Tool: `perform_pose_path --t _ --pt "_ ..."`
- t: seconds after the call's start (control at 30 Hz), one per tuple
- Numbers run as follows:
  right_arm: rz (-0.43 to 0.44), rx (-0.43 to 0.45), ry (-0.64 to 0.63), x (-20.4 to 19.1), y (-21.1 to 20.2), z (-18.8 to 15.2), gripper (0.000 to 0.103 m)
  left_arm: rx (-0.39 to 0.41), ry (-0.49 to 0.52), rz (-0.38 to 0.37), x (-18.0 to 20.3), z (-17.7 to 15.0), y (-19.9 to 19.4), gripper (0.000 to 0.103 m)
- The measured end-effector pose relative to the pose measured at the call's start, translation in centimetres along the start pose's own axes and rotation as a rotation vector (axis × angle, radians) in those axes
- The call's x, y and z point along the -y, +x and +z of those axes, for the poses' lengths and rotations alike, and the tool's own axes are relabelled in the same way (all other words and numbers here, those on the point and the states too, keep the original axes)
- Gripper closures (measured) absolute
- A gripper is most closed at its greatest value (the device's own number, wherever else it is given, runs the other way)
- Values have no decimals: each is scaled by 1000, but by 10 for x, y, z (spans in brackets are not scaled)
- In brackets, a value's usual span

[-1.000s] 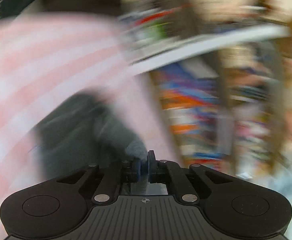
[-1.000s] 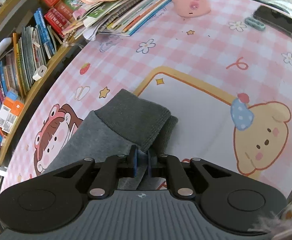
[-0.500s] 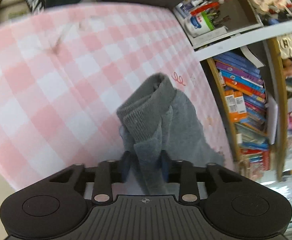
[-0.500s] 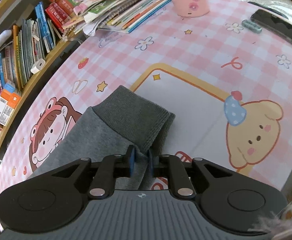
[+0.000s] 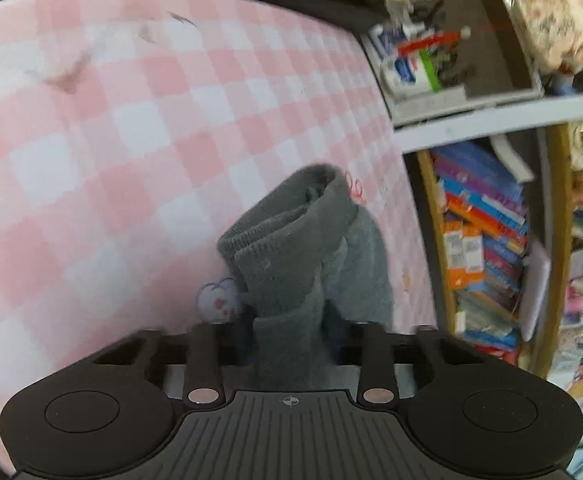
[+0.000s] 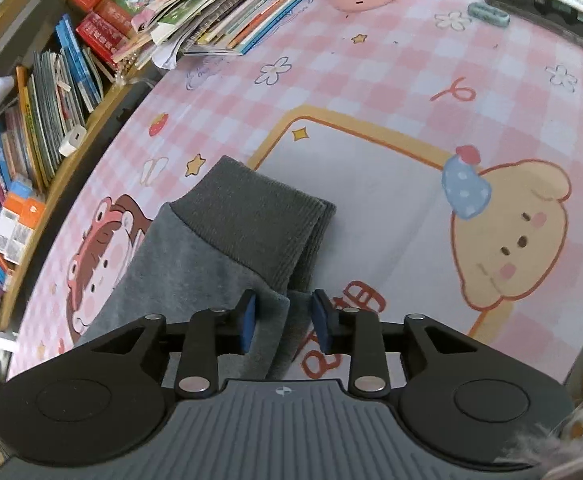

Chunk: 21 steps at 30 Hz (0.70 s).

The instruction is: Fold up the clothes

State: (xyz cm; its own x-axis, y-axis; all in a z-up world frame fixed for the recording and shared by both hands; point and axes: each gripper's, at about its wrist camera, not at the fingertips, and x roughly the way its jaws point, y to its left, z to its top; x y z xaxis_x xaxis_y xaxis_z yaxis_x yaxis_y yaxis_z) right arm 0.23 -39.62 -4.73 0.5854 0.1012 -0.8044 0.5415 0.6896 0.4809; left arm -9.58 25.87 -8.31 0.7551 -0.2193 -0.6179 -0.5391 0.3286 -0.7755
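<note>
I can make out no readable writing on the books (image 6: pixel 31 128) off the tabletop's (image 6: pixel 391 80) left edge, only red characters on the mat (image 6: pixel 371 168) that I can't read. My left gripper (image 5: pixel 291 320) is spread wide, grey cuff (image 5: pixel 291 236) bunched between its fingers. My right gripper (image 6: pixel 283 318) is partly open, pads astride the garment (image 6: pixel 227 248) lying near the tabletop's left edge.

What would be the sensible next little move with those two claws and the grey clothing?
Probably draw both grippers back off the cloth. The right gripper has its jaws apart, the grey garment lying flat on the pink checked mat. The left gripper looks open too, cloth loose between its fingers. Then pick a fresh edge for the next fold.
</note>
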Motion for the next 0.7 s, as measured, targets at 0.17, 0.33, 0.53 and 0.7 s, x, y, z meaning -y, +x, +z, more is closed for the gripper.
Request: perform_pose_path --t 0.17,0.33,0.53,0.7 --pt "52 -4 -5 -9 1 -7 86 31 19 -231 33 13 -6 92" --pt "103 -59 -43 -24 3 -25 87 87 52 -251 32 25 -18 93" --pt "101 -60 -99 -34 8 -37 87 135 11 -42 -10 41 -13 94" --pt "88 -48 -129 -39 11 -34 87 148 27 -49 -16 32 -7 93"
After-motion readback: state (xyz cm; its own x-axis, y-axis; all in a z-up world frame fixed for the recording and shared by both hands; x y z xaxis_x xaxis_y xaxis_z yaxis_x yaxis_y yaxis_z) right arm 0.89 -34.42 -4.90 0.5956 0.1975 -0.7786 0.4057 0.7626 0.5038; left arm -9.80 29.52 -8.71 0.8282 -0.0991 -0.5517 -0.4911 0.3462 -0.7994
